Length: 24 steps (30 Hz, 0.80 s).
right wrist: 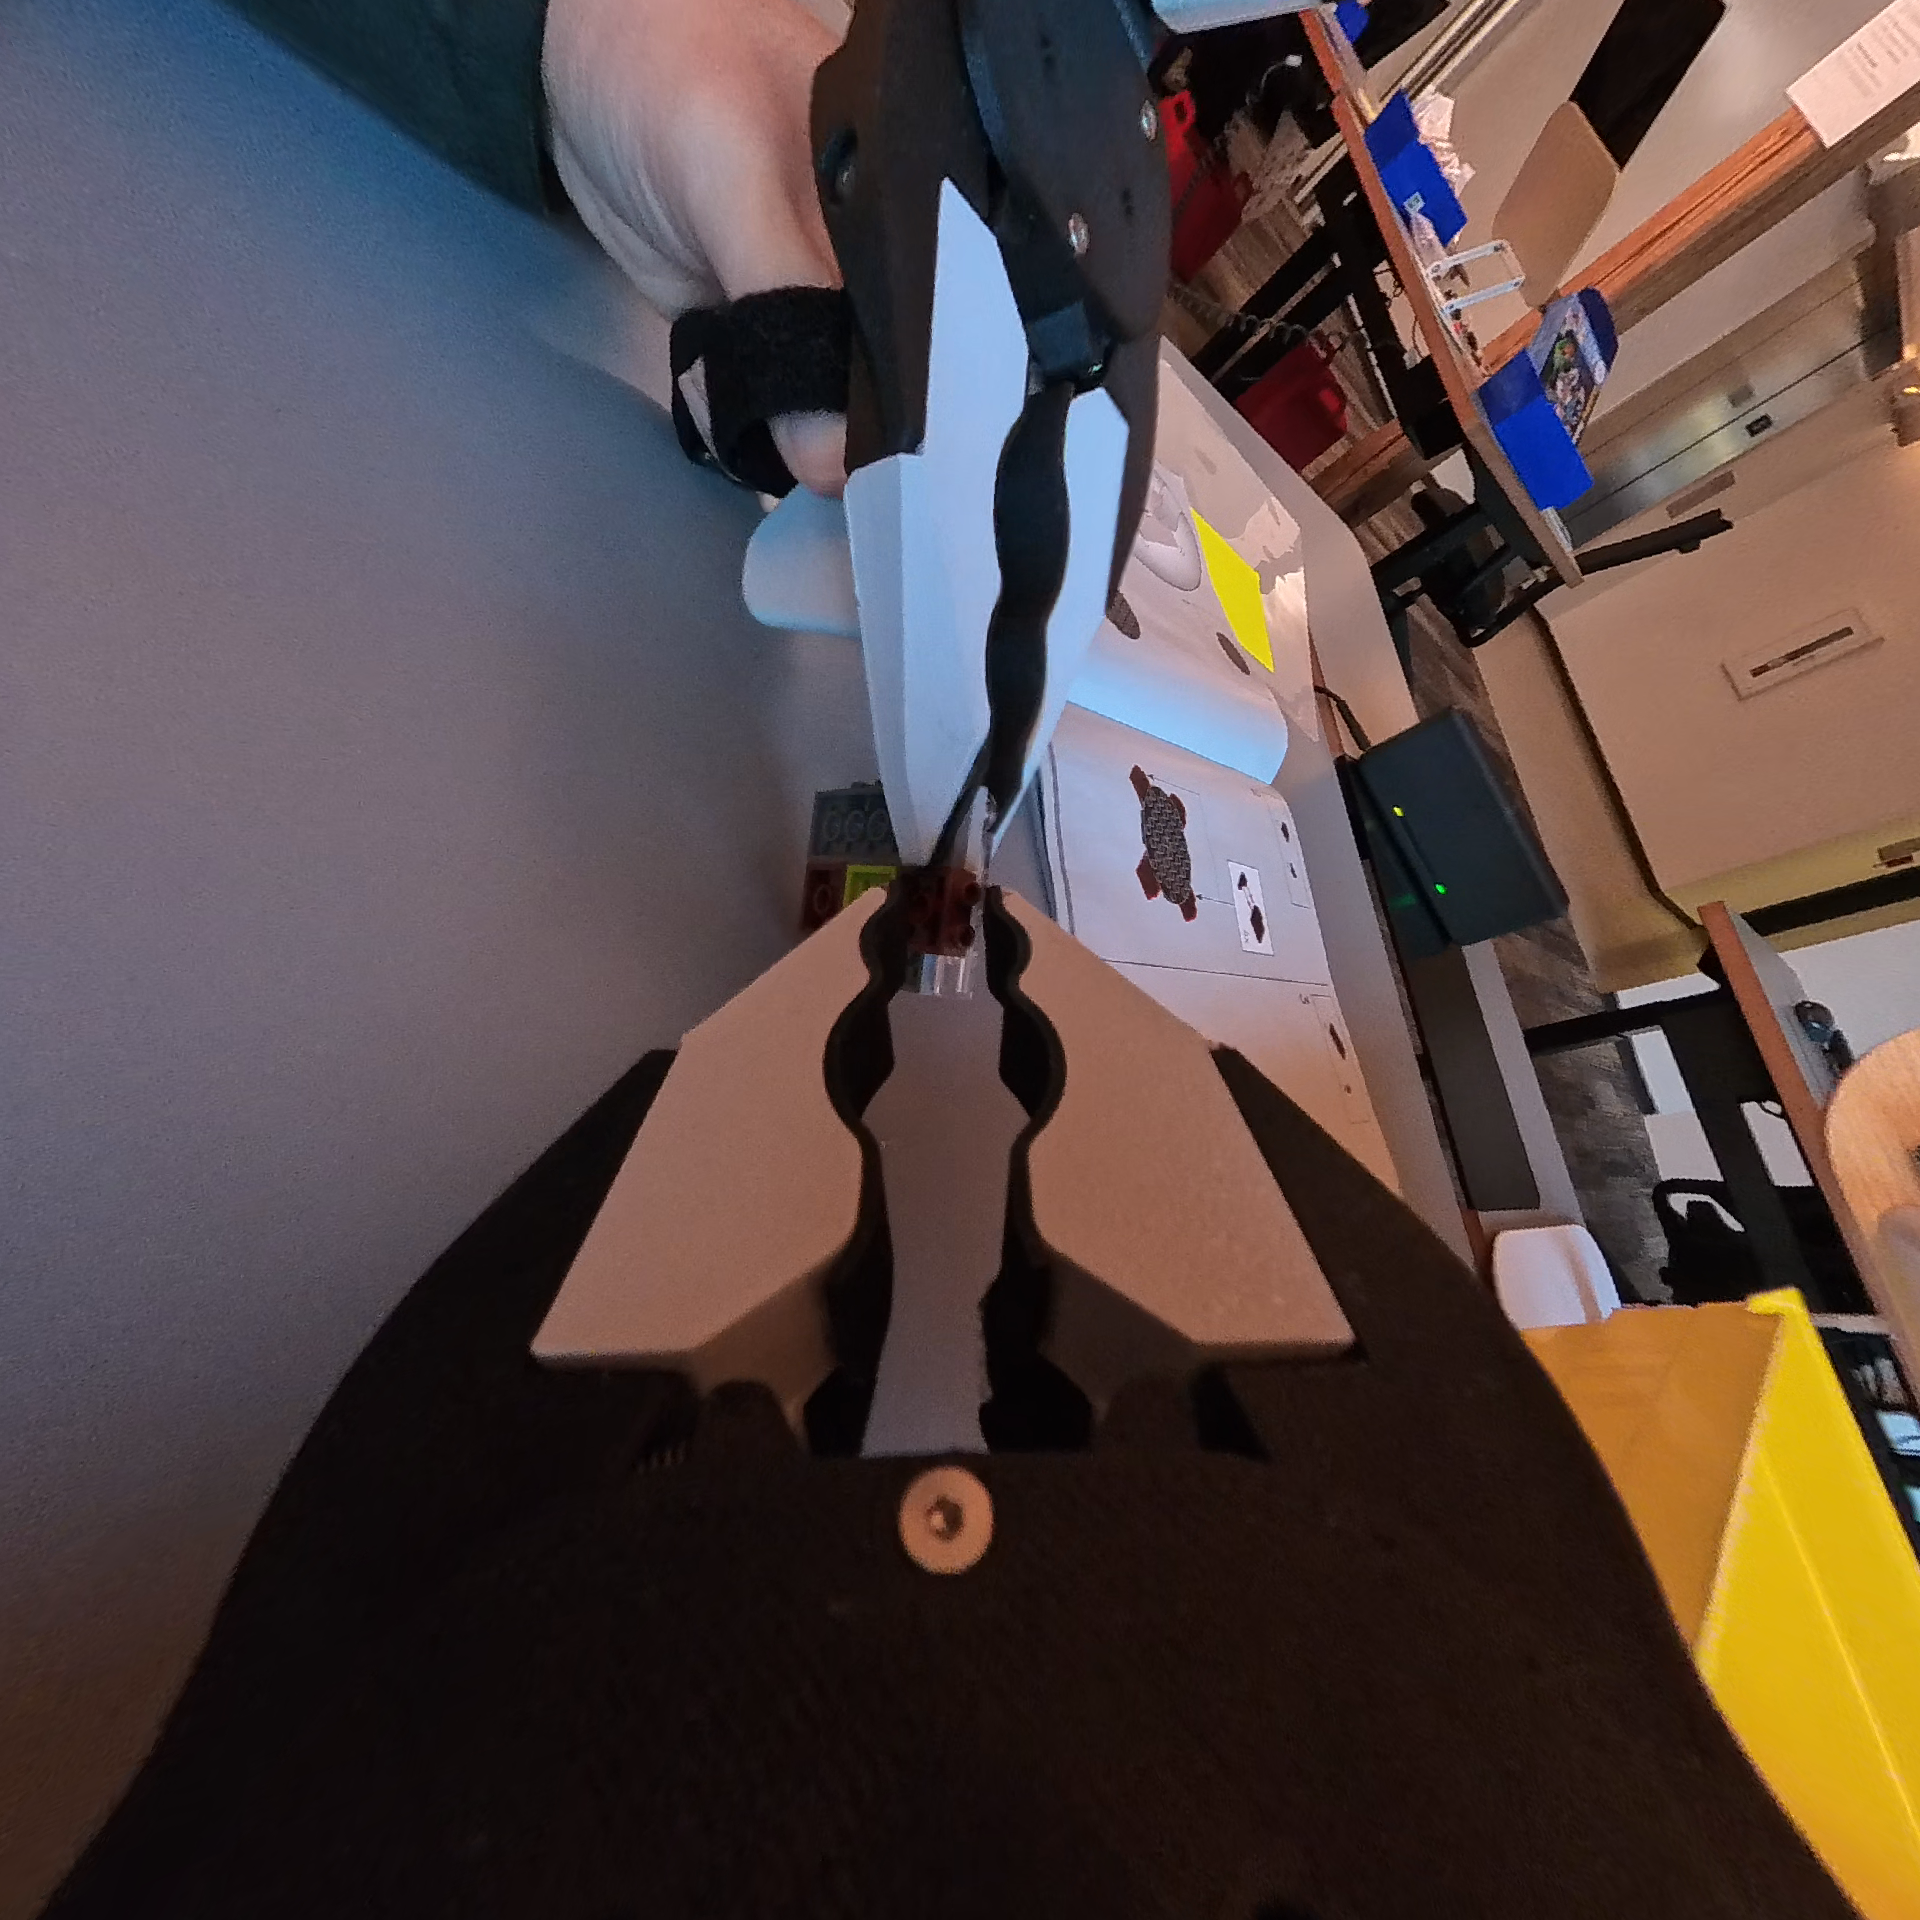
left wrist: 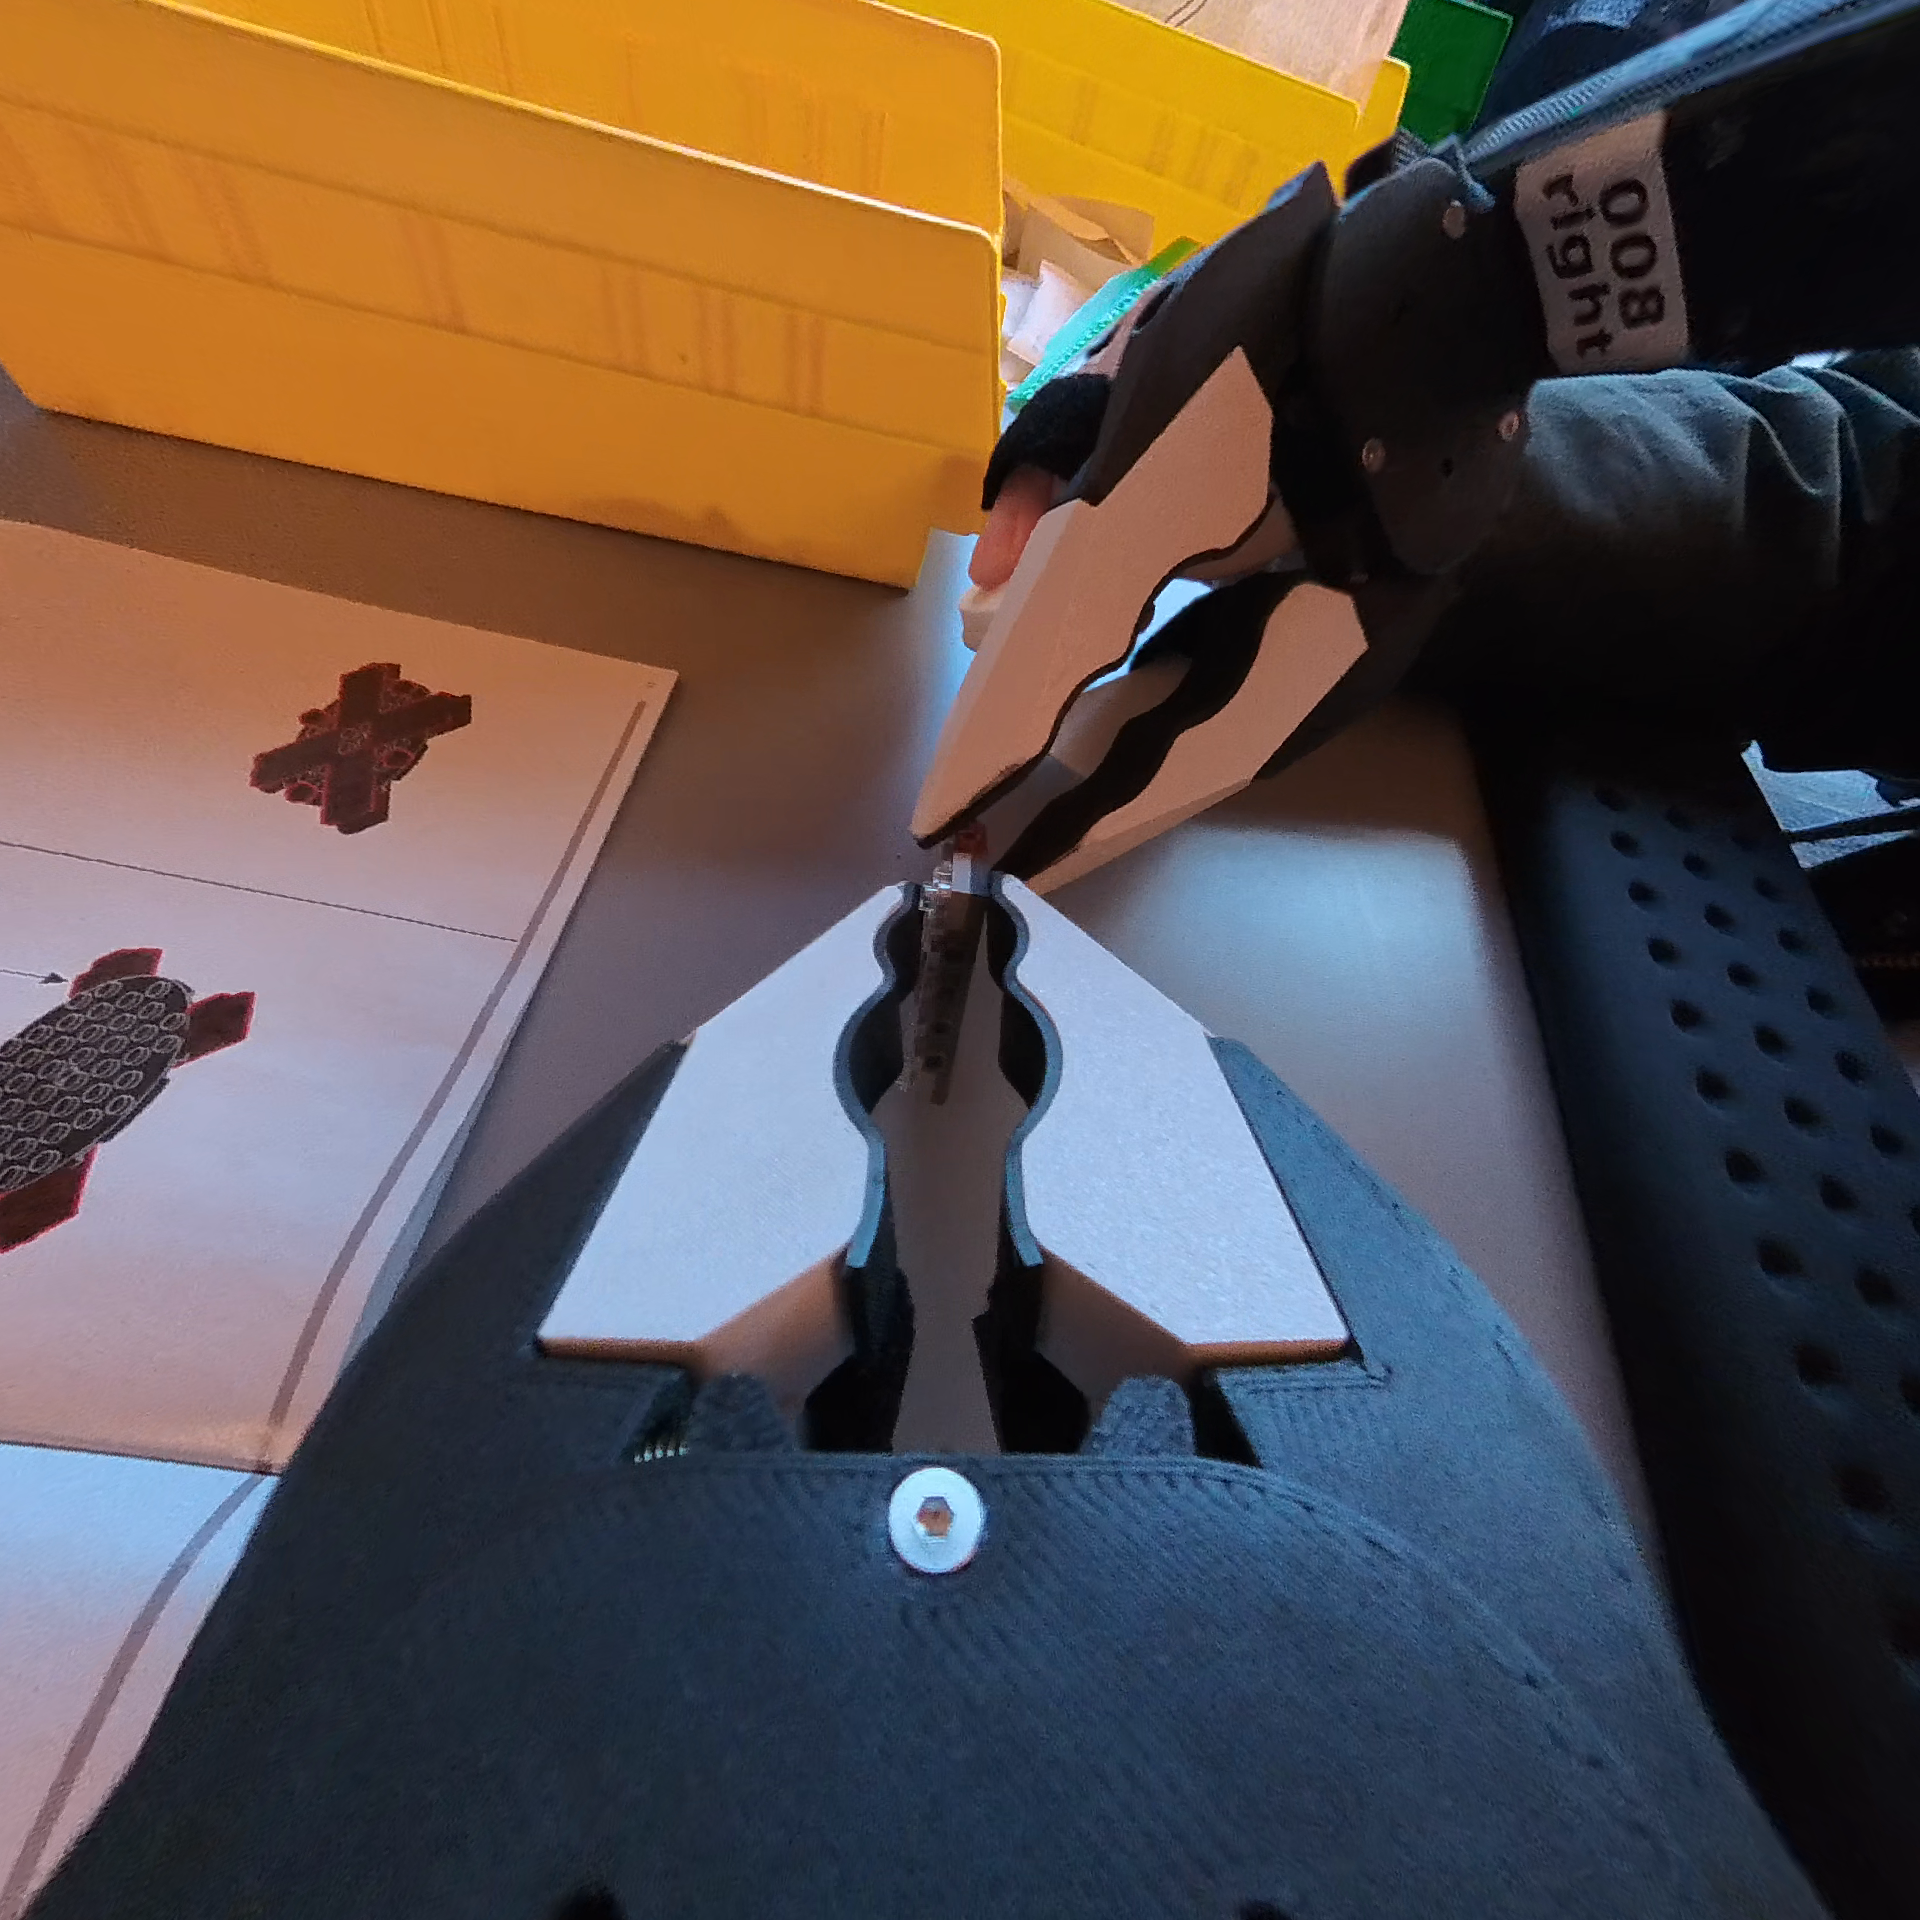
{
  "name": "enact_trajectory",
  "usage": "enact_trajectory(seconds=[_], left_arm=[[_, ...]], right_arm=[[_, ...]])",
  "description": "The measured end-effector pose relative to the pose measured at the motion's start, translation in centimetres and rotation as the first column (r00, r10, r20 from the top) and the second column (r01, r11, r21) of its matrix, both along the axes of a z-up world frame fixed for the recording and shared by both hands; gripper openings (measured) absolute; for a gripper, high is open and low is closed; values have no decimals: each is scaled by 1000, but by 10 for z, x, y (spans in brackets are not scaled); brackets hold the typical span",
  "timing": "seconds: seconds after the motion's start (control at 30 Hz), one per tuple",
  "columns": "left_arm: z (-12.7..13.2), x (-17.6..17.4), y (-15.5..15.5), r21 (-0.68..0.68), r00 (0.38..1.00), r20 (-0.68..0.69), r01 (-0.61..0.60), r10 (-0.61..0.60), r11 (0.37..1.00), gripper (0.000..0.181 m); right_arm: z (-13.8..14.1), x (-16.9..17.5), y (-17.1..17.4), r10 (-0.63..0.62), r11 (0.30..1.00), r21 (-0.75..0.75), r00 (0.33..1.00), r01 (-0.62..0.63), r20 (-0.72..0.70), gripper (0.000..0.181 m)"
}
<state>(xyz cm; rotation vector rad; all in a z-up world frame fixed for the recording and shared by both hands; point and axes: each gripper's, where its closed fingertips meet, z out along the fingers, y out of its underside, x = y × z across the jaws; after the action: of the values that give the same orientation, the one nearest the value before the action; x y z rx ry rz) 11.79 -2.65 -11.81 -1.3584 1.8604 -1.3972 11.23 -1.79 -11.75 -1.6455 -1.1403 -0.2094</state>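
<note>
left tool (left wrist: pixel 961 883) nearly closed, gripping a thin dark studded brick plate (left wrist: pixel 945 997) edge-on between its tips; right tool (right wrist: pixel 940 914) narrow, pinching a small dark red and clear brick piece (right wrist: pixel 943 930); the two tools meet tip to tip above the grey surface (left wrist: pixel 1299 935); open surface to the right of the tips in the left wrist view; one printed instruction sheet (left wrist: pixel 312 987) left; two yellow plastic bins (left wrist: pixel 499 343) close behind; a small stack of grey, red and lime bricks (right wrist: pixel 847 862) just beside the tips.

Yellow bins (left wrist: pixel 499 343), grey table (left wrist: pixel 1299 987), dark-red brick (right wrist: pixel 940 899).
</note>
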Motion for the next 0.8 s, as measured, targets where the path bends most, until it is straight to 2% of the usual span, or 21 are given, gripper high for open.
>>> enact_trajectory(seconds=[0.17, 0.47, 0.63, 0.8], left_arm=[[-2, 1, 5, -23, 1000, -19, -24, 24, 999, 10], [-5, 1, 6, -43, 998, -52, -44, 42, 998, 10], [-5, 1, 7, -19, 998, -49, -47, 46, 999, 10], [-6, 1, 6, 39, 997, -58, -48, 51, 998, 10]], right_arm=[[1, 2, 4, -32, 998, 63, 996, 27, 81, 12], [1, 3, 6, -43, 997, 68, 995, 37, 94, 11], [1, 3, 7, -48, 999, 24, 998, 47, 44, 11], [1, 3, 6, -47, 999, 21, 997, 46, 62, 11]])
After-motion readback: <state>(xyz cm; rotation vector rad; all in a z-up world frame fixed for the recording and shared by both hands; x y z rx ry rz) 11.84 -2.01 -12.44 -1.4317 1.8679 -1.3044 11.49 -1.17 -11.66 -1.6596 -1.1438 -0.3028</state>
